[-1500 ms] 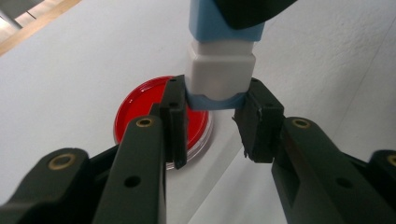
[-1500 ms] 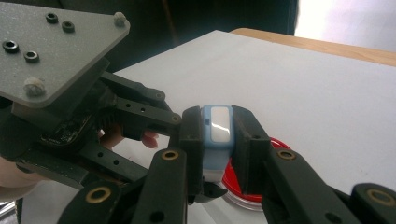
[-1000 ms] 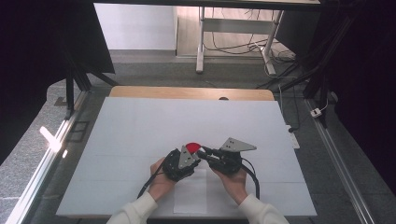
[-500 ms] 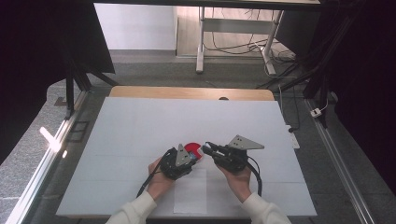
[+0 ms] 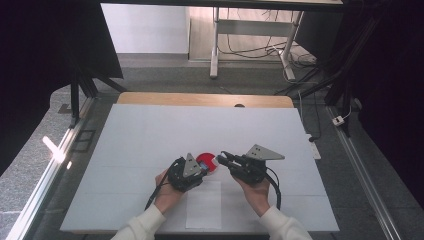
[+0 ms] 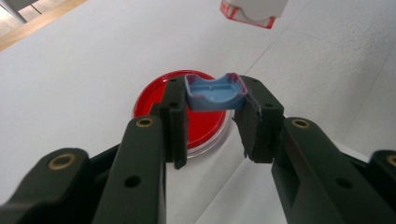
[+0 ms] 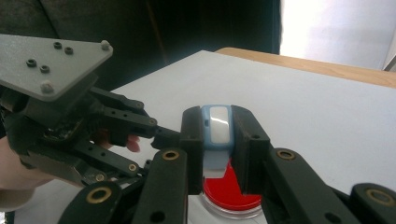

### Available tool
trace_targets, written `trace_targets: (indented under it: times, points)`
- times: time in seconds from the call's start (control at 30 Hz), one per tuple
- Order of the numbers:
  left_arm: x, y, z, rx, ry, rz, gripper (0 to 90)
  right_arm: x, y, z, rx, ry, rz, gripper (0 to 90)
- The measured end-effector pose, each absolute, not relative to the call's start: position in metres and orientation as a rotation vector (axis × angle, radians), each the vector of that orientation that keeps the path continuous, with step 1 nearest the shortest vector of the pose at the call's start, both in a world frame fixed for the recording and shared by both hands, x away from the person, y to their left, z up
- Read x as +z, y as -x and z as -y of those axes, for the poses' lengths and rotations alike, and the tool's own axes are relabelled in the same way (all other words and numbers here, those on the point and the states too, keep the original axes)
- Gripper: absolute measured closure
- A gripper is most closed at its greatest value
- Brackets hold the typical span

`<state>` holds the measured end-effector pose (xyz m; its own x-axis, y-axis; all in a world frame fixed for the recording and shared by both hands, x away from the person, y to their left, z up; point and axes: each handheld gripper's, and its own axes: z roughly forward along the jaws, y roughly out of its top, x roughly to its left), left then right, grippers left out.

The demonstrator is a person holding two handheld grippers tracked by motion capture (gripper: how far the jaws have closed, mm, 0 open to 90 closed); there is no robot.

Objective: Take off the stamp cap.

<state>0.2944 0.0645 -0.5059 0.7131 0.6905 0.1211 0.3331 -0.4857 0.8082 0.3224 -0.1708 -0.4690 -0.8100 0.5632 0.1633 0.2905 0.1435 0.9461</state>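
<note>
Left claw (image 6: 212, 119) pinches the blue tray (image 6: 215, 92), cavity facing the camera, long axis horizontal, mid-frame above the red dish (image 6: 205, 122). Right claw (image 7: 215, 149) pinches a pale blue piece (image 7: 217, 128), long axis vertical.

A small blue open box (image 6: 215, 92) and its blue-white lid (image 7: 218, 126) hang above a red dish (image 6: 201, 125).

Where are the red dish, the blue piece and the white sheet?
Red dish (image 6: 205, 128): left gripper view, its red centre.
Blue piece (image 6: 214, 92): left gripper view, its hollow face.
White sheet (image 5: 204, 207): high view, its middle.
</note>
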Motion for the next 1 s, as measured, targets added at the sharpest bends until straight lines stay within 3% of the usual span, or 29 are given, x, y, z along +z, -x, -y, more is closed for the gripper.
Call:
trace_targets:
  times: [1.0]
  points:
    - [-0.499, -0.265, -0.151, 0.503, -1.981, -0.928, 64.9, -0.468, -0.325, 0.178, 1.686, -0.825, -2.214, 75.8]
